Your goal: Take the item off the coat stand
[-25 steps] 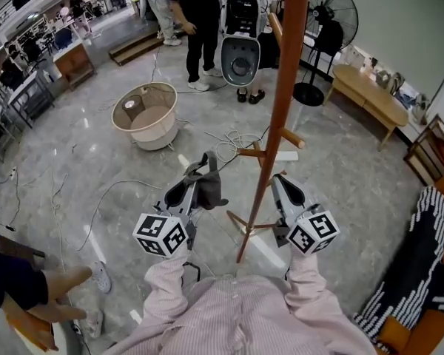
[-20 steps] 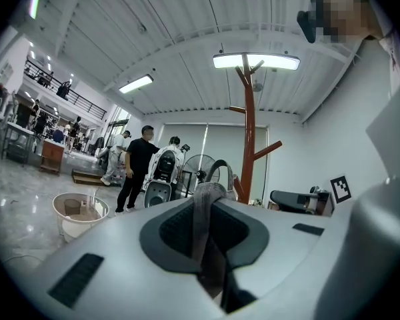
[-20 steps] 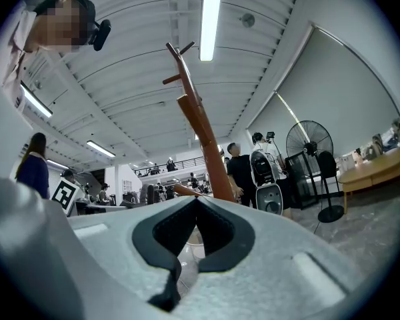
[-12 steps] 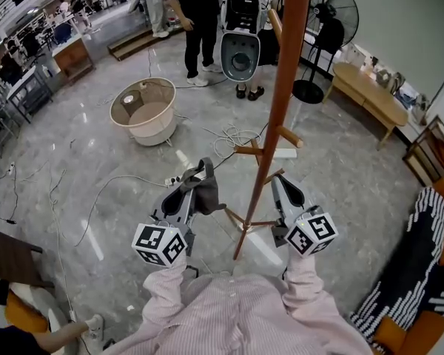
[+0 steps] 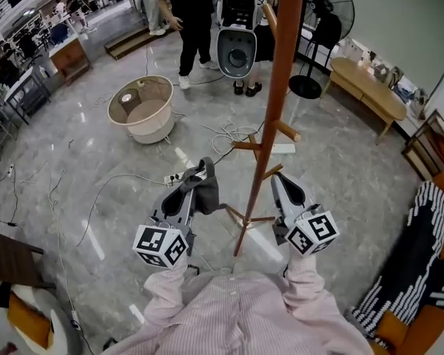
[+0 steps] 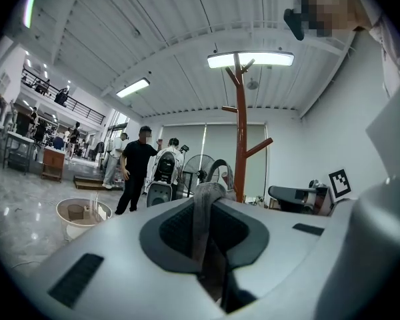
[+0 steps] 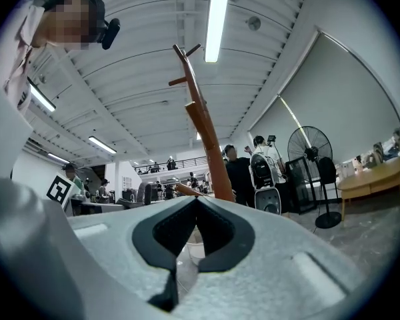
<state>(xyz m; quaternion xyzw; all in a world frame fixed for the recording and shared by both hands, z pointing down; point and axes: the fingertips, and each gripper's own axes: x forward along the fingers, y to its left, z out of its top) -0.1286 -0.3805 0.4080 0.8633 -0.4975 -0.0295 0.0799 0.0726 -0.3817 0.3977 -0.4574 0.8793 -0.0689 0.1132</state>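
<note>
My left gripper is shut on a dark grey fabric item, which hangs off the jaw tips left of the brown coat stand. In the left gripper view a grey strap of the fabric item runs down between the jaws of that gripper, with the coat stand standing apart behind it. On the other side of the pole, my right gripper is shut with nothing in it. The right gripper view shows its jaws meeting, and the coat stand beyond.
A round beige tub sits on the marble floor at the left, with loose cables near the stand's base. People stand by a white machine at the back. A fan, a wooden bench and a striped sofa are at the right.
Both grippers have stayed almost in place, the left still holding the fabric. The person's hand and shoe at the lower left have gone from view; the people at the back have shifted.
</note>
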